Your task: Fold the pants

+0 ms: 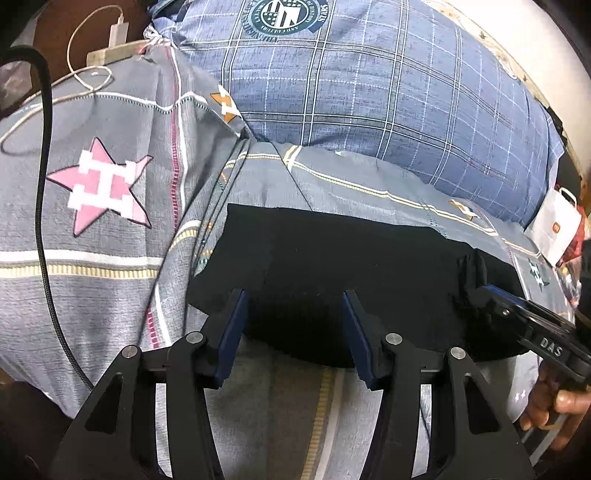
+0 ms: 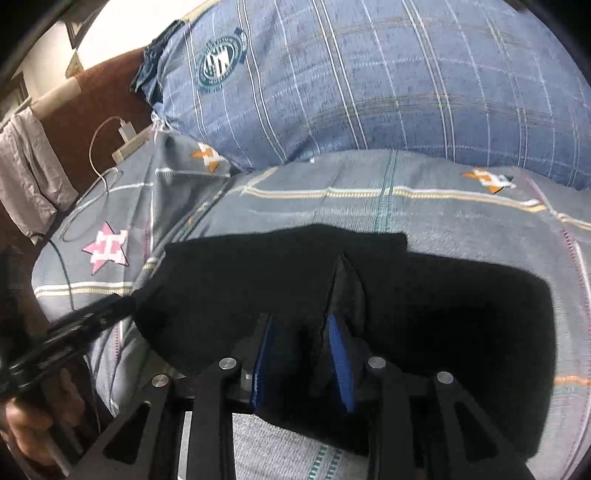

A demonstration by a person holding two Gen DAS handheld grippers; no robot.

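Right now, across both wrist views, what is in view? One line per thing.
pants: one, black, flat on the bed, partly folded
bed cover: one, grey with stripes and stars, under the pants
pillow: one, blue plaid with round crest, behind the pants
charger: one, white, with white cable, far left bed edge
black cable: one, trailing over the left cover
paper bag: one, white, right of the bed
grey cloth: one, hanging left
left tool: open, over the pants' near edge
right tool: pinching a pants fold
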